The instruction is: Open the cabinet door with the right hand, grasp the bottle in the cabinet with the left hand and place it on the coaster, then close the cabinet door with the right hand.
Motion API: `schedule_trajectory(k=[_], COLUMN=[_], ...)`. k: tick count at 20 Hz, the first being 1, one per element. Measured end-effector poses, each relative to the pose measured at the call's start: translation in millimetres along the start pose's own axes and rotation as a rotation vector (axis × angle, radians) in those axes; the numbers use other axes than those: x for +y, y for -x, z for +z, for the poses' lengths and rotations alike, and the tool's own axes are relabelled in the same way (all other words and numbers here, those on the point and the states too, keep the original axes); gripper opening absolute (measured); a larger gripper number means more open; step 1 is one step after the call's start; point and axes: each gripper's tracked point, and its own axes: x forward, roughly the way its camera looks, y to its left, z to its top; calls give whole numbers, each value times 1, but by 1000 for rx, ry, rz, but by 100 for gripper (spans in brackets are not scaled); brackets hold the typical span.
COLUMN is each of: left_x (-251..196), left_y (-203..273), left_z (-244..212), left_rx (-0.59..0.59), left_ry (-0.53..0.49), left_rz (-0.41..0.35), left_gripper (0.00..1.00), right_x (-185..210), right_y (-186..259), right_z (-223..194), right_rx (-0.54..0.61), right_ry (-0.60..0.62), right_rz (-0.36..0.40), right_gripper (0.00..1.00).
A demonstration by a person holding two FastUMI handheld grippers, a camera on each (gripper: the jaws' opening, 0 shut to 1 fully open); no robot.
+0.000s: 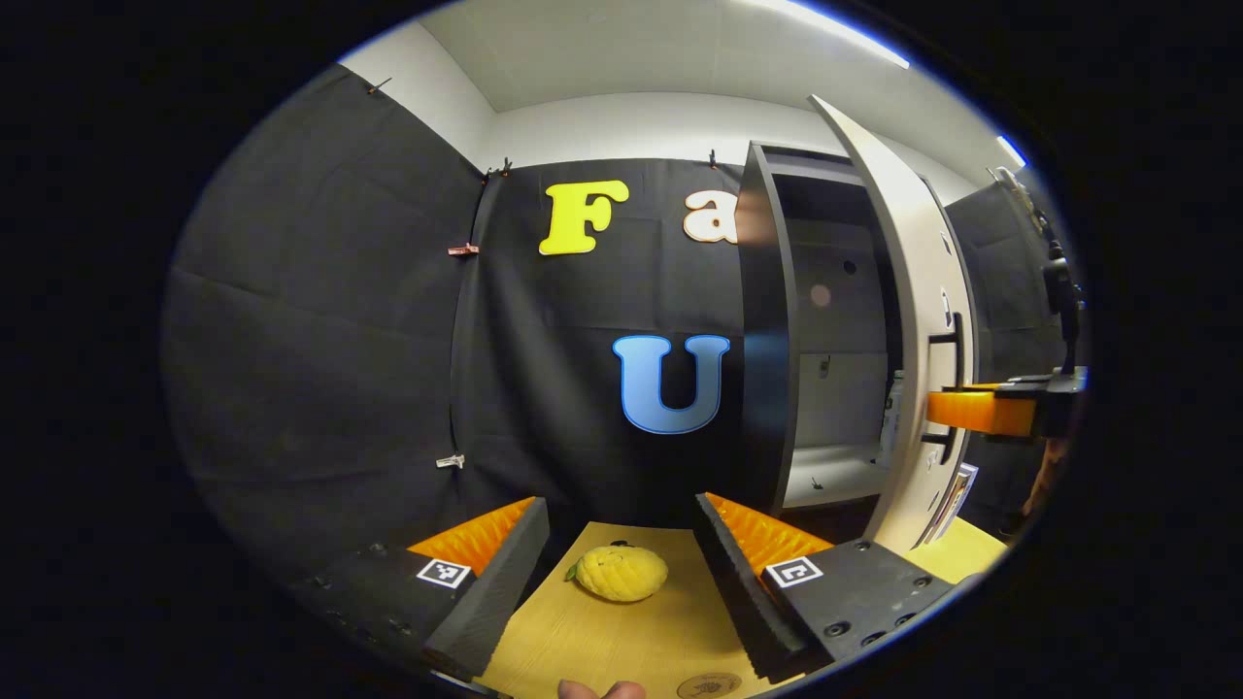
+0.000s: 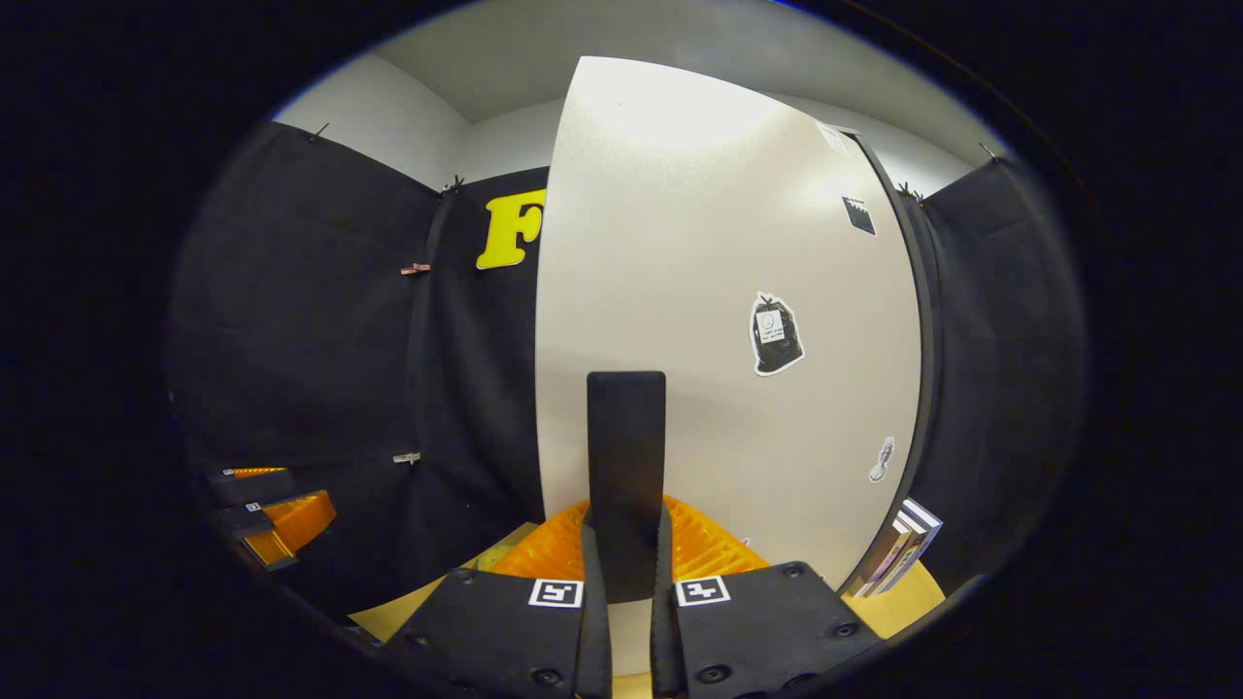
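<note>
The tall cabinet [image 1: 767, 320] stands partly open, its pale door [image 1: 908, 252] swung out toward me. Inside, a clear bottle [image 1: 891, 419] stands on the shelf, half hidden by the door's edge. In the right gripper view the door [image 2: 719, 243] is close, and my right gripper [image 2: 626, 544] is shut on its black handle [image 2: 626, 437]. The left gripper view shows that gripper [image 1: 981, 410] at the handle [image 1: 957, 345] from the side. My left gripper [image 1: 621, 505] hangs open over the wooden table [image 1: 631, 641], left of the cabinet. A round coaster [image 1: 709, 685] lies at the near edge.
A yellow lemon-like fruit [image 1: 620, 573] lies on the table between my left fingers. Books [image 2: 898, 549] lean beside the cabinet at the right. My left gripper [image 2: 267, 515] shows far left in the right gripper view. A fingertip [image 1: 602, 690] shows at the bottom edge.
</note>
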Motion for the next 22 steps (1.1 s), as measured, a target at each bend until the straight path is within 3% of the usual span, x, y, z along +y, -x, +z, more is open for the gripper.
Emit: schedule_trajectory(k=[4, 9, 22], left_x=[-8, -24, -66], left_y=[3, 2, -13], left_z=[6, 10, 10], left_rx=[-8, -13, -11], left_ry=[-6, -13, 1], left_rz=[-10, -38, -121], left_gripper=[92, 94, 92], right_x=[-18, -50, -135], right_y=[32, 73, 129], right_z=[2, 6, 19], right_rx=[3, 8, -2], right_ry=[-11, -27, -45], right_rz=[5, -40, -256], right_gripper=[19, 19, 18])
